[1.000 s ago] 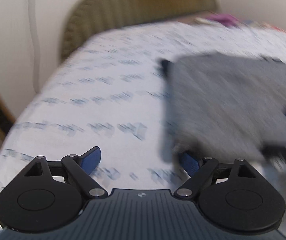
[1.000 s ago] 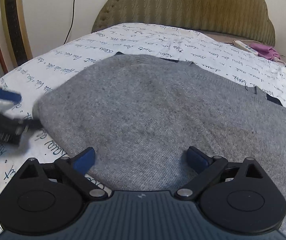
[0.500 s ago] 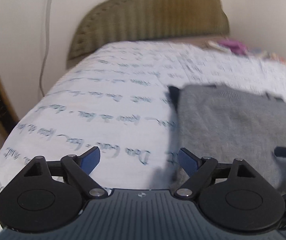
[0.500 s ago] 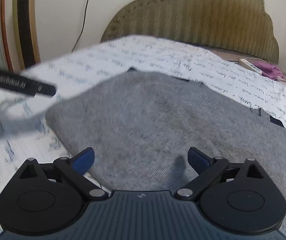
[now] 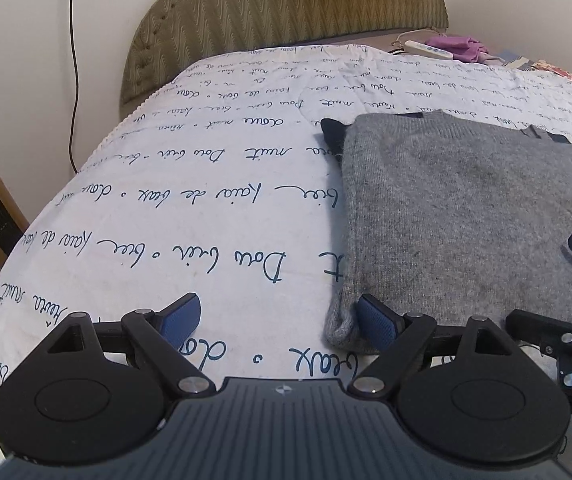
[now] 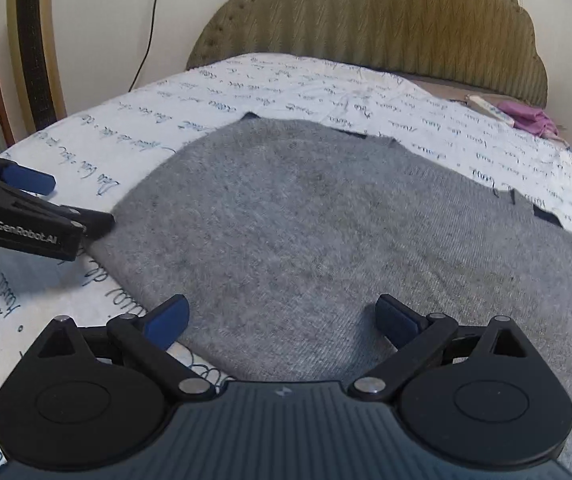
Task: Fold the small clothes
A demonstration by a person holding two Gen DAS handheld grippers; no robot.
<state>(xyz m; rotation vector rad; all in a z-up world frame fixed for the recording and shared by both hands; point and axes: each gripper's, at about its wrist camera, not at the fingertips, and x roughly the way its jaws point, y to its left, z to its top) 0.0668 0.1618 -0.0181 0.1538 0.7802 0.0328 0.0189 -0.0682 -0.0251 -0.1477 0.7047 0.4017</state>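
A grey knit sweater (image 5: pixel 465 216) lies folded flat on the bed; it also fills the right wrist view (image 6: pixel 325 232). A dark garment edge peeks from under its far left corner (image 5: pixel 331 130). My left gripper (image 5: pixel 278 320) is open and empty, low over the sheet, its right pad (image 5: pixel 375 320) against the sweater's near left corner. My right gripper (image 6: pixel 282 318) is open and empty, just above the sweater's near edge. The left gripper shows at the left of the right wrist view (image 6: pixel 26 200).
The bed carries a white sheet (image 5: pixel 190 208) printed with blue script. An olive headboard (image 5: pixel 286 4) stands at the far end. A white remote (image 5: pixel 427 49) and purple cloth (image 5: pixel 459 46) lie near it. The bed's left edge drops off beside a cable (image 5: pixel 73 60).
My left gripper has swung back and settled at the sweater's near left corner. My right gripper has lifted slightly and stayed over the near edge. Both stayed open.
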